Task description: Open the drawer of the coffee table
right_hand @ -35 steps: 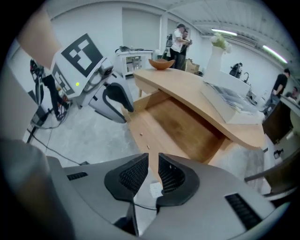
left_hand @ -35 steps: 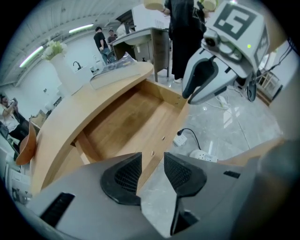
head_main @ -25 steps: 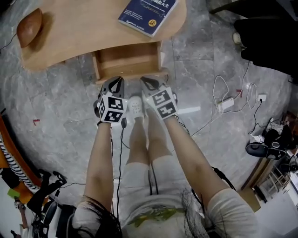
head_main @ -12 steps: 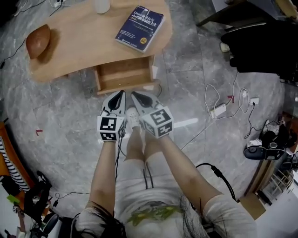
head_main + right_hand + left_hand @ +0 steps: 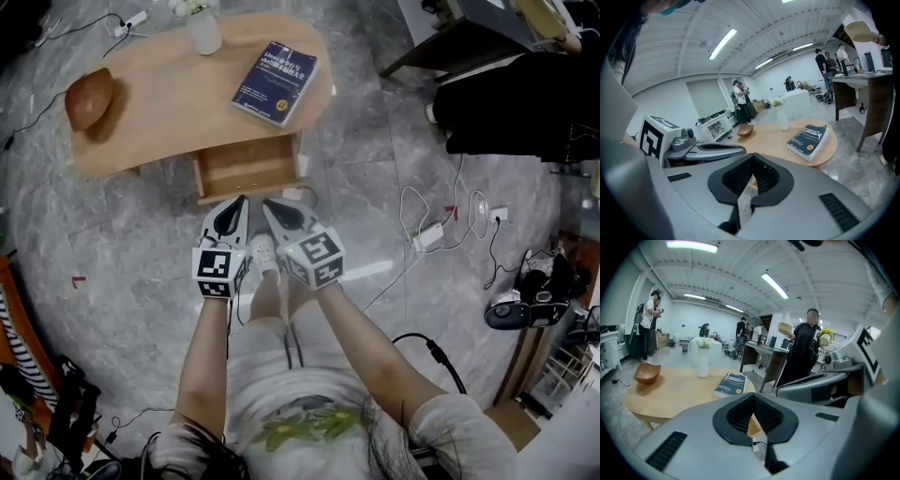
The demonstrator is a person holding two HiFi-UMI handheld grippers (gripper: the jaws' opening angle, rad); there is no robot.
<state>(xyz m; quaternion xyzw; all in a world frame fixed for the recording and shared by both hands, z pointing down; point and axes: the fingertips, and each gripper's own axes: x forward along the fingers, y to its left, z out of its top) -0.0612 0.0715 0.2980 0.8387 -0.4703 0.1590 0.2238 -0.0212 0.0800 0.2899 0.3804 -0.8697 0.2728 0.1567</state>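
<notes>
The wooden coffee table (image 5: 169, 112) stands at the top of the head view. Its drawer (image 5: 247, 169) is pulled out toward me and looks empty inside. My left gripper (image 5: 236, 202) and right gripper (image 5: 271, 206) hang side by side in front of the drawer, apart from it, both shut with nothing between the jaws. In the left gripper view the left gripper (image 5: 753, 412) points over the table top (image 5: 675, 392). The right gripper (image 5: 752, 174) does the same in its own view, with the table (image 5: 773, 138) beyond it.
A blue book (image 5: 277, 69), a brown bowl (image 5: 89, 98) and a white vase (image 5: 202, 34) sit on the table. Cables and a power strip (image 5: 428, 234) lie on the grey floor at right. My legs and a white shoe (image 5: 265, 251) are below the grippers. People stand in the background.
Both grippers have lifted up and away from the drawer's front edge, staying side by side. The table and the pulled-out drawer now look smaller and farther off.
</notes>
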